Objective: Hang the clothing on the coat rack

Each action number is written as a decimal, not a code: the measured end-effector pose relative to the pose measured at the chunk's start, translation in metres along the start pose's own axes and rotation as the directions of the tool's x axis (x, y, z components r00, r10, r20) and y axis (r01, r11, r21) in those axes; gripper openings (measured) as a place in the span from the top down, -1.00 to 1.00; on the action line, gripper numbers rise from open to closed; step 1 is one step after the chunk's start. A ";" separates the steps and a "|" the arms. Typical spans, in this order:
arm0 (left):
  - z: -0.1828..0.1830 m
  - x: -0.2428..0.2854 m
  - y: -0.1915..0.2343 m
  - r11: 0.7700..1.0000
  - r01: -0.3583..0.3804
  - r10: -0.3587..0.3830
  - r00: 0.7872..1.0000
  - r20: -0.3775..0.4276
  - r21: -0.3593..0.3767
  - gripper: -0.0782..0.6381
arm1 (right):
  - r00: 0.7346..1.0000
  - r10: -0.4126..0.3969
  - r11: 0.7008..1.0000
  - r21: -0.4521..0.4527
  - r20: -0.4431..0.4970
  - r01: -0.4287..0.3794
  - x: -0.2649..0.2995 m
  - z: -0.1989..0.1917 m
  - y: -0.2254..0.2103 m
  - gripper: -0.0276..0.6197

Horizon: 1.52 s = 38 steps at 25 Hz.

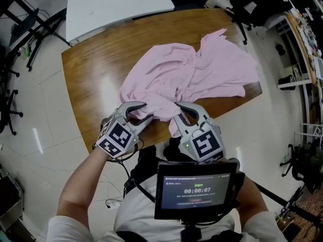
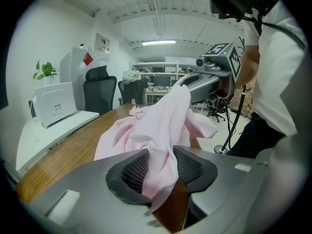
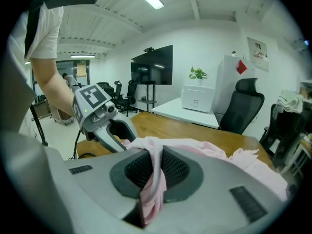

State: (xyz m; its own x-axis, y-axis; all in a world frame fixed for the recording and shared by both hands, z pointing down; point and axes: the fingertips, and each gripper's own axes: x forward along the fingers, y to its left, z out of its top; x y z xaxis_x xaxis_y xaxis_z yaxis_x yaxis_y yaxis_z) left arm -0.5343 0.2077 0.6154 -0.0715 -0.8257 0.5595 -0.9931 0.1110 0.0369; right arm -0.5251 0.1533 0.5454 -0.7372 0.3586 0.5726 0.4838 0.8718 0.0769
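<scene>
Garment (image 1: pixel 192 74) between both pairs of jaws

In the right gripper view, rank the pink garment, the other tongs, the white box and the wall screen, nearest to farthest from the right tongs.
1. pink garment, clamped in the right tongs.
2. left tongs, just left.
3. white box, on the white desk beyond.
4. wall screen, far back.

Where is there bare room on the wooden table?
The wooden table is bare left of the pink garment, plus a strip between it and the white table. Crowded at the near edge: left gripper, right gripper.
</scene>
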 end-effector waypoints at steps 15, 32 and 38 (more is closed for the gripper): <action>0.009 0.003 0.028 0.988 -0.130 0.128 0.991 0.030 0.083 0.69 | 0.996 -0.091 0.995 0.044 -0.001 0.091 -0.026 0.032 -0.020 0.84; 0.167 -0.047 0.052 0.995 -0.092 0.093 0.898 0.429 -0.022 0.73 | 0.921 -0.363 0.928 -0.031 0.142 0.370 -0.103 0.076 -0.087 0.84; 0.219 -0.053 0.036 0.998 -0.054 0.042 0.863 0.504 0.009 0.73 | 0.871 -0.461 0.882 -0.019 0.173 0.470 -0.141 0.084 -0.105 0.84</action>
State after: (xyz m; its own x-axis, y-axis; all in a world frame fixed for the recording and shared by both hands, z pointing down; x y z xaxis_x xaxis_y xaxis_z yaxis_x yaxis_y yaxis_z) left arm -0.5865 0.1340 0.4058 -0.1502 -0.9864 0.0666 -0.9886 0.1505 -0.0011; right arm -0.5113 0.0394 0.3877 -0.9463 -0.0314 0.3216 0.0889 0.9316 0.3525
